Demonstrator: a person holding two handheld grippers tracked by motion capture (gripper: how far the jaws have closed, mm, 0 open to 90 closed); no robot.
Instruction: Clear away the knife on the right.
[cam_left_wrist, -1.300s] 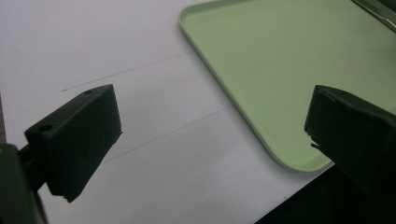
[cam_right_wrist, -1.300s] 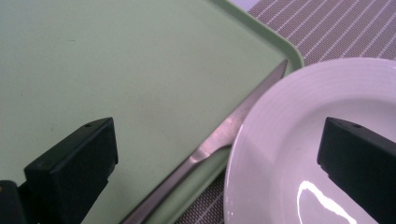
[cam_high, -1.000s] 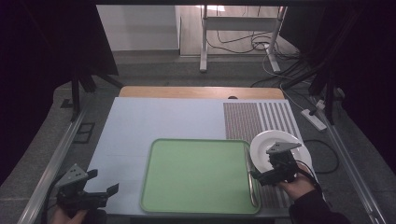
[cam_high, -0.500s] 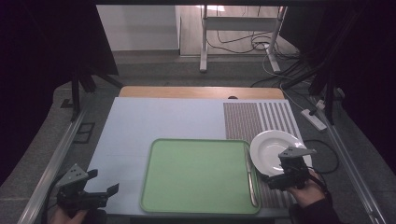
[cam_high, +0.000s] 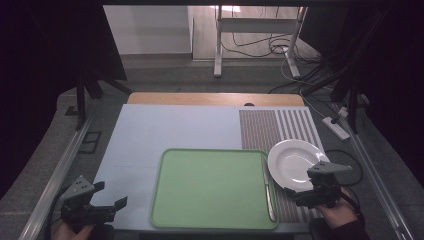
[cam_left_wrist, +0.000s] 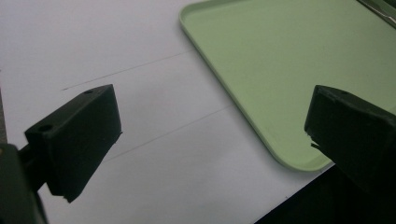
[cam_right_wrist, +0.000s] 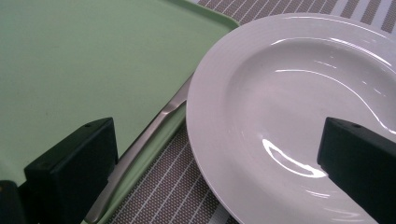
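- Your right gripper (cam_high: 299, 196) is wide open, empty, near the plate (cam_high: 295, 162) beside the tray (cam_high: 210, 185).
- Left gripper (cam_high: 111, 206): open, empty, over the counter (cam_high: 175, 125).
- Risk: a shallow rim grab could tip the plate onto the knife (cam_right_wrist: 140, 140).

A pale green rectangular tray (cam_high: 212, 187) with rounded corners and a low raised rim lies flat at the near middle of the surface (cam_high: 170, 130), its bed bare. A slim metal utensil (cam_high: 268, 187) rests along the tray's right edge, lengthwise near to far; which kind of utensil cannot be told. Just right of the tray sits a round white plate (cam_high: 295, 162), glossy, upright and empty, on a brown-and-white striped mat (cam_high: 277, 127). The plate's left rim lies just beside the tray's right rim; whether they touch cannot be told
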